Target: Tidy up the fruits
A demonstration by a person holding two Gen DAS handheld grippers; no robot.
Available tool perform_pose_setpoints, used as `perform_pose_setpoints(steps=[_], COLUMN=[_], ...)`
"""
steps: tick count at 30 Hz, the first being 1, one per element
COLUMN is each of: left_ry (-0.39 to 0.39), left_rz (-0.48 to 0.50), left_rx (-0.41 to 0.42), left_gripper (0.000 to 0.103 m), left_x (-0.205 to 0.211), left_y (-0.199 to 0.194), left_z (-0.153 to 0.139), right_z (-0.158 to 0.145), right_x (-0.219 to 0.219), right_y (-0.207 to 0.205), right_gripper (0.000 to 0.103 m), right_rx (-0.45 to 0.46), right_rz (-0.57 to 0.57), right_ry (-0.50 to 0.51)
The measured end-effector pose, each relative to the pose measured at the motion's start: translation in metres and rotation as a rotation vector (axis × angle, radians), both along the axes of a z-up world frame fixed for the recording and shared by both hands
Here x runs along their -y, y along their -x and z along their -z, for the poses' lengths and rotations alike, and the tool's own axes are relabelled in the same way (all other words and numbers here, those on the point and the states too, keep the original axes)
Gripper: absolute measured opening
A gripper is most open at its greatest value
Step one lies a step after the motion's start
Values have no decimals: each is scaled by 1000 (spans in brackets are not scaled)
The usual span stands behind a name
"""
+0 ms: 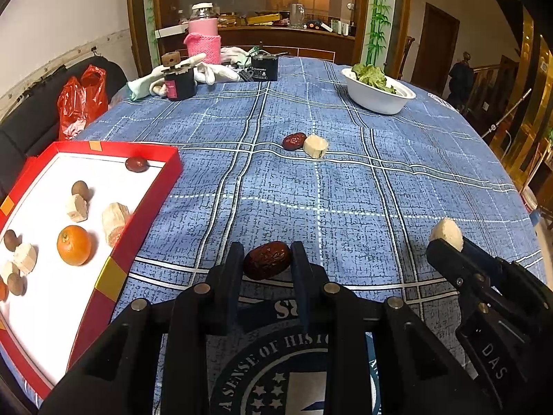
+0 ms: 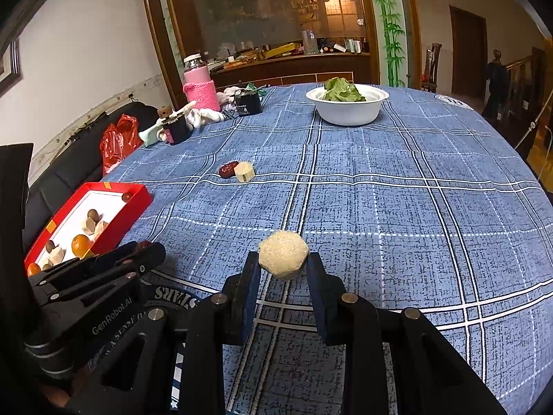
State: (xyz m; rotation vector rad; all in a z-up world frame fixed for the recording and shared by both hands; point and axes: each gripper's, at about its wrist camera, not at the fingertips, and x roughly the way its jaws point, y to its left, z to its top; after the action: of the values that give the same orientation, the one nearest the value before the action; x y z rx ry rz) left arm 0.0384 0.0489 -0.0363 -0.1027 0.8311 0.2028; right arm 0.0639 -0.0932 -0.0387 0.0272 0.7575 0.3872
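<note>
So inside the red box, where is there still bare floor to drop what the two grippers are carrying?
Red tray: bare white floor runs between the lone red date at the far wall and the brown nut, also nearest the camera, below the orange. The middle and left edge are crowded. The left gripper holds a date, the right gripper a pale chunk.

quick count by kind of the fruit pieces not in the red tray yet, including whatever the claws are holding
red dates: 2 (held date in the left claw, loose date on the tablecloth)
pale chunks: 2 (held chunk in the right claw, loose chunk touching the loose date)
total: 4
</note>
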Motion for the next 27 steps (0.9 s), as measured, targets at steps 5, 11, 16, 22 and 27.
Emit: perform_pose_setpoints(steps=[5,11,16,22,27], left_ry=[-30,-65,-69,-75,-76], left_rz=[-9,-7,-17,-19,-20], left_rx=[30,49,55,52,50], left_gripper=[25,25,25,25,25], left_x=[3,6,5,7,7], left_y=[5,8,9,9,9], left_z=[-4,-8,-9,-9,-8], right_z=[-1,-2,-3,-4,-4], right_x=[2,3,2,3,3], right_y=[2,4,5,7,7], right_gripper=[28,28,28,28,28], right_rx=[11,25,29,35,37], right_rz=[2,4,3,0,0], right_ry=[-3,-4,-5,-8,-8])
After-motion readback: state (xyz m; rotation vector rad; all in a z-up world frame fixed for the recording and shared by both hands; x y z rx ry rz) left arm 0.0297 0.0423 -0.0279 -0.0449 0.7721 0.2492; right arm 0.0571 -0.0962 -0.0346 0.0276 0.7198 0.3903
